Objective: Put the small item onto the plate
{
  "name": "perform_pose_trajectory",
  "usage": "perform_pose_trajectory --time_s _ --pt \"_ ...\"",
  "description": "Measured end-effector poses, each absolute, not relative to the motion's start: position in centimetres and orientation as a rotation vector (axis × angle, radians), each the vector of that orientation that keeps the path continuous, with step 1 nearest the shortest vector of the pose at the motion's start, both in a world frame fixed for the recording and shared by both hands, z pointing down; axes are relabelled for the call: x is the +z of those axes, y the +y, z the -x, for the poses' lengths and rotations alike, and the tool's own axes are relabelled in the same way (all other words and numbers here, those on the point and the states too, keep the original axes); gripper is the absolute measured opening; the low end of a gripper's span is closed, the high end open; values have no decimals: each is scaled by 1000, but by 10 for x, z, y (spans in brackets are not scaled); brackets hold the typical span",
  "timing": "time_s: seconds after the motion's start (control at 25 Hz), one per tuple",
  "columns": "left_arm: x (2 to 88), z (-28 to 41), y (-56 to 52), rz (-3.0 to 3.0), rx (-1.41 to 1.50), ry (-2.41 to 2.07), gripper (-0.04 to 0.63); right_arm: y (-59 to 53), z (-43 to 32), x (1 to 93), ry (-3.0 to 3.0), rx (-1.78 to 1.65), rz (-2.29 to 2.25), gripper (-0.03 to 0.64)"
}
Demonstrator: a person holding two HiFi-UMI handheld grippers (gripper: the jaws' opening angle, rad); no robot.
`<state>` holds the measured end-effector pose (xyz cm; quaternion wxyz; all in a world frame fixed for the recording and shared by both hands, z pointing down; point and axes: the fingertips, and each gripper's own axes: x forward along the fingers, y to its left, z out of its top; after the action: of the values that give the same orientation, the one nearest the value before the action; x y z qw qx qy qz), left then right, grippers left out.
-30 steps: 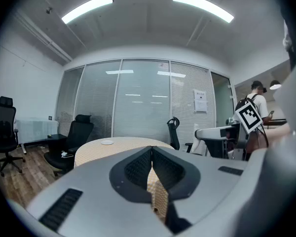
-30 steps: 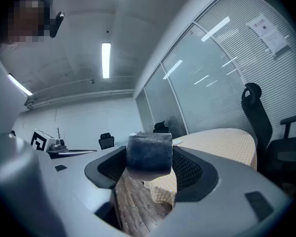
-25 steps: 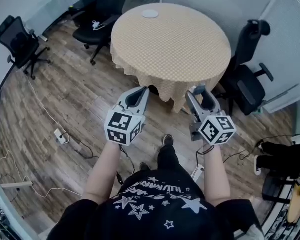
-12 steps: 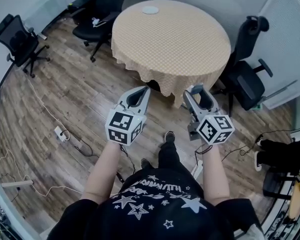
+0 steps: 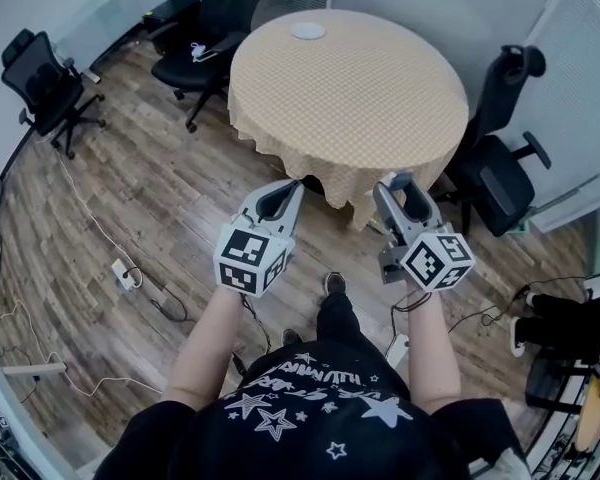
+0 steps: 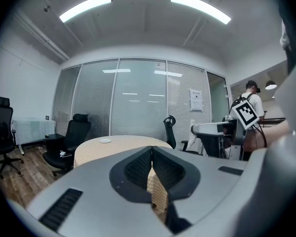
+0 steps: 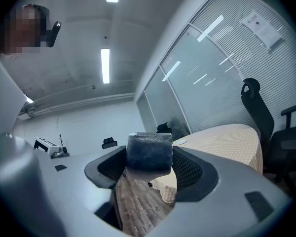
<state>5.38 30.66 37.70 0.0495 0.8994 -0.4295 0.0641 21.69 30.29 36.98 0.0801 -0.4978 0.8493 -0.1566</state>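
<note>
Grey fuzzy block point(image 7: 149, 152) sits clamped in the right claw point(image 5: 401, 186); left claw point(image 5: 279, 196) is closed, empty. Almost nothing has shifted over the last second: both remain short of the table point(image 5: 350, 98), with the plate point(image 5: 308, 30) at its far edge, so the carry lies ahead.

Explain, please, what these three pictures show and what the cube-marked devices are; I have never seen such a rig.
No robot: a person holds a two-jaw gripper in each hand. The head view looks down from a camera on the person's head; the other two views come from cameras riding on the grippers. The left gripper is shut and empty. The right gripper is shut on a small dark grey block. Ahead stands a round table with a checked cloth; a small white plate lies near its far edge.
</note>
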Motion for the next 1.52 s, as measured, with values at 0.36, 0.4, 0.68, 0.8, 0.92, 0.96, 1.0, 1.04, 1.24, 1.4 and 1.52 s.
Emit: perform_pose_trajectory --time_s 0.36,0.4,0.68,0.8,0.92,0.96,1.0,1.04,1.24,1.4,1.52 --pt "384 -70 243 -2719 248 -1343 8 223 -253 390 2473 -572 1494 296" --pt "384 -74 233 -2713 254 -1348 8 213 -257 391 2479 -575 1494 296" --pt "386 -114 159 -2664 283 -1393 8 133 -293 401 2522 -618 1450 296" --pt "386 -130 136 -2645 287 -1407 8 103 -309 403 2534 -638 1428 296" --pt "389 -140 122 -2617 308 -1441 8 80 -320 408 2545 -666 1395 296" --pt "390 -141 118 -2604 310 -1459 8 74 -322 411 2550 -677 1381 296" --pt "391 -141 114 -2589 309 -1478 8 69 -323 414 2556 -689 1368 296" --pt "393 -140 111 -2574 307 -1497 8 64 -324 417 2561 -701 1355 296" --pt "405 -126 98 -2503 316 -1564 8 46 -316 436 2584 -772 1314 296" --pt "407 -112 85 -2475 308 -1597 8 34 -305 444 2605 -803 1305 296" --pt "409 -100 78 -2474 295 -1583 8 26 -294 444 2609 -802 1322 296"
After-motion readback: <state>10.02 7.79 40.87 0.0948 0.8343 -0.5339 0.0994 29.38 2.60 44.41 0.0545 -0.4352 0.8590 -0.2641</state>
